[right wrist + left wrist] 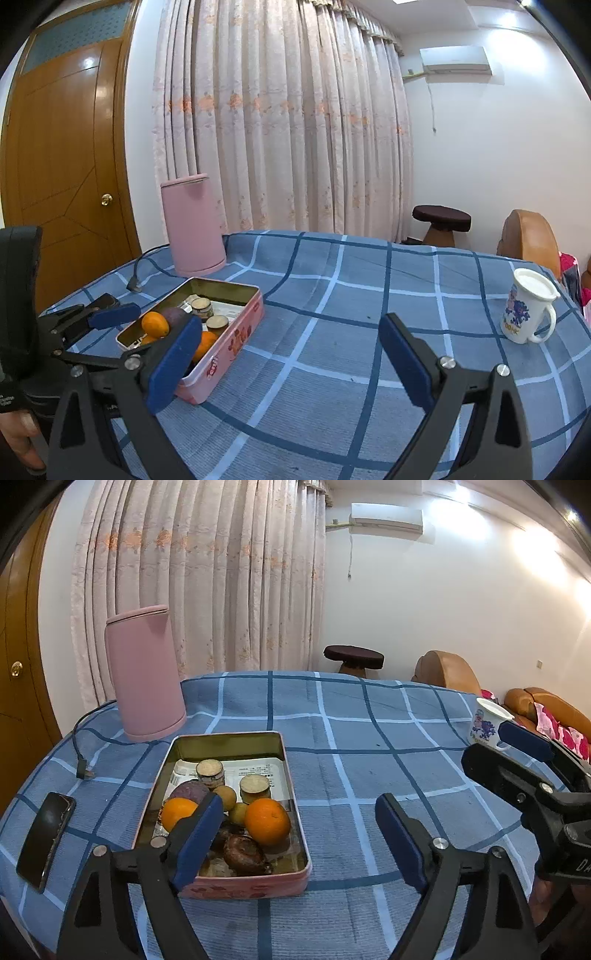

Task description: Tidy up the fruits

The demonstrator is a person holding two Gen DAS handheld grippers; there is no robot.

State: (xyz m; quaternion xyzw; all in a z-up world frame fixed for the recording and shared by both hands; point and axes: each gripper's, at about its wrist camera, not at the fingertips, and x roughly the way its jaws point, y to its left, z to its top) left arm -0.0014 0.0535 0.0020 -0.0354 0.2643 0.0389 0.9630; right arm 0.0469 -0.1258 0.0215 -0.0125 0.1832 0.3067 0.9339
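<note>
A pink tin box (pixel 293 882) (pixel 236 334) stands on the blue checked tablecloth. It holds two oranges (pixel 267 821) (pixel 178 813), a purple fruit (pixel 189 792), small yellowish fruits (pixel 225 796), a dark brown fruit (pixel 243 853) and two cut cane pieces (pixel 209 772). My left gripper (pixel 301 840) is open and empty, just in front of the box, its left finger over the near corner. My right gripper (pixel 291 360) is open and empty, to the right of the box. It also shows at the right of the left wrist view (pixel 517 760).
A tall pink canister (pixel 144 672) (pixel 194 229) stands behind the box, with a black cable and plug (pixel 83 771) beside it. A black phone (pixel 46 840) lies at the left. A floral white mug (pixel 528 310) (pixel 487 722) stands at the right edge. Sofa and stool lie beyond.
</note>
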